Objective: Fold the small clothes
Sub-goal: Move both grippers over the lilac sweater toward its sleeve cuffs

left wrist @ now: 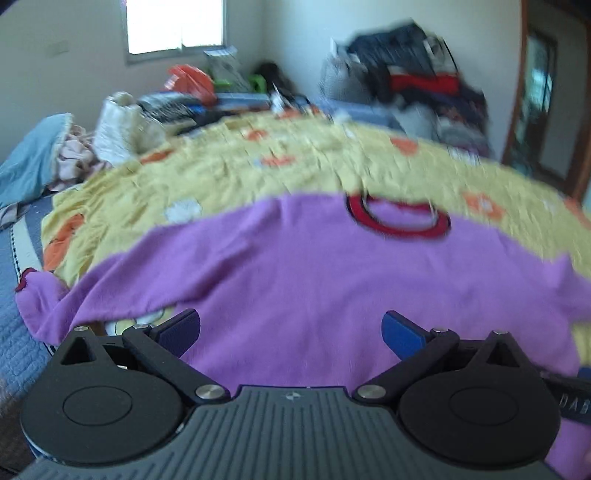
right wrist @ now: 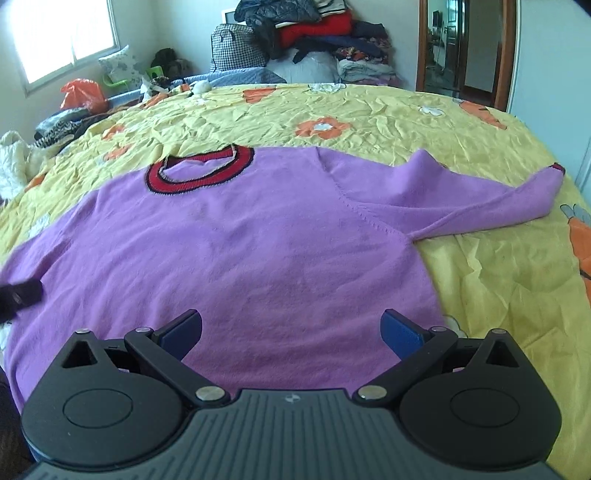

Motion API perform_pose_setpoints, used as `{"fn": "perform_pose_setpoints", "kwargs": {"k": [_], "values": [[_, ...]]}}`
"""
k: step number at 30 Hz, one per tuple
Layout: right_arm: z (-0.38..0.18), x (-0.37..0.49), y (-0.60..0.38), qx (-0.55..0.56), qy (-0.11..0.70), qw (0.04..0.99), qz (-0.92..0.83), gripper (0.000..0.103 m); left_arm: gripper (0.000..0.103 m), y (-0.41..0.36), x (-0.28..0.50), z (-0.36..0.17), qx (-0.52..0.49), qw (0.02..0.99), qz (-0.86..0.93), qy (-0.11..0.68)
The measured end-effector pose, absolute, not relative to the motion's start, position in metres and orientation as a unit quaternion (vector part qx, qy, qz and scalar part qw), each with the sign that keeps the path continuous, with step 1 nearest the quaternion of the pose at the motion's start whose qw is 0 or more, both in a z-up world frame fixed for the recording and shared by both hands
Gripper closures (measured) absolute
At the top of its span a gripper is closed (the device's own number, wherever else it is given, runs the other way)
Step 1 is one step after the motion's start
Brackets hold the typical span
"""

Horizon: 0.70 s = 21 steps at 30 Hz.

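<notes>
Both grippers sit at the bottom of their frames with fingers spread wide apart and nothing between them: the left gripper [left wrist: 291, 332] and the right gripper [right wrist: 291, 334] each hover over the lower part of a purple sweater [right wrist: 236, 258]. That sweater lies flat, front up, on a yellow bedspread [right wrist: 369, 110] printed with orange flowers, filling the middle of both views. Its red collar [right wrist: 201, 171], edged in black, points toward the top of the frame. In the right wrist view one sleeve [right wrist: 480, 199] stretches out to the right and lies creased on the bedspread. A pile of clothes [right wrist: 317, 33] rises at the top centre, and the left wrist view is blurred.
</notes>
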State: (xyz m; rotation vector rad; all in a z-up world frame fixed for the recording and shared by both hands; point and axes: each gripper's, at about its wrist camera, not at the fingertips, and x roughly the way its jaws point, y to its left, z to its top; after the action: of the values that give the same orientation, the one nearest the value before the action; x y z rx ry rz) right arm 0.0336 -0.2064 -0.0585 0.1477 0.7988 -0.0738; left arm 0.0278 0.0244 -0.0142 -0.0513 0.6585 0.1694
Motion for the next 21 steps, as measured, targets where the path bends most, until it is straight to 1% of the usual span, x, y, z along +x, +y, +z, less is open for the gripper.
{"fn": "perform_pose_setpoints", "kwargs": {"k": [4,7,16,21], "values": [[-0.062,0.044,-0.216,0.070,0.392,0.917,-0.031,0.000,0.000,0.016,0.049,-0.012,-0.019,0.931,0.028,0.365],[-0.065,0.048,-0.221,0.058,0.394,0.917,-0.028,0.000,0.000,0.008,0.056,-0.020,-0.021,0.922,0.015,0.387],[-0.075,0.063,-0.240,0.056,0.401,0.914,0.024,0.000,0.000,-0.021,0.053,-0.034,0.022,0.910,0.021,0.412],[-0.079,0.070,-0.237,0.032,0.415,0.908,0.042,0.000,0.000,-0.024,0.062,-0.035,-0.001,0.906,0.025,0.422]]}}
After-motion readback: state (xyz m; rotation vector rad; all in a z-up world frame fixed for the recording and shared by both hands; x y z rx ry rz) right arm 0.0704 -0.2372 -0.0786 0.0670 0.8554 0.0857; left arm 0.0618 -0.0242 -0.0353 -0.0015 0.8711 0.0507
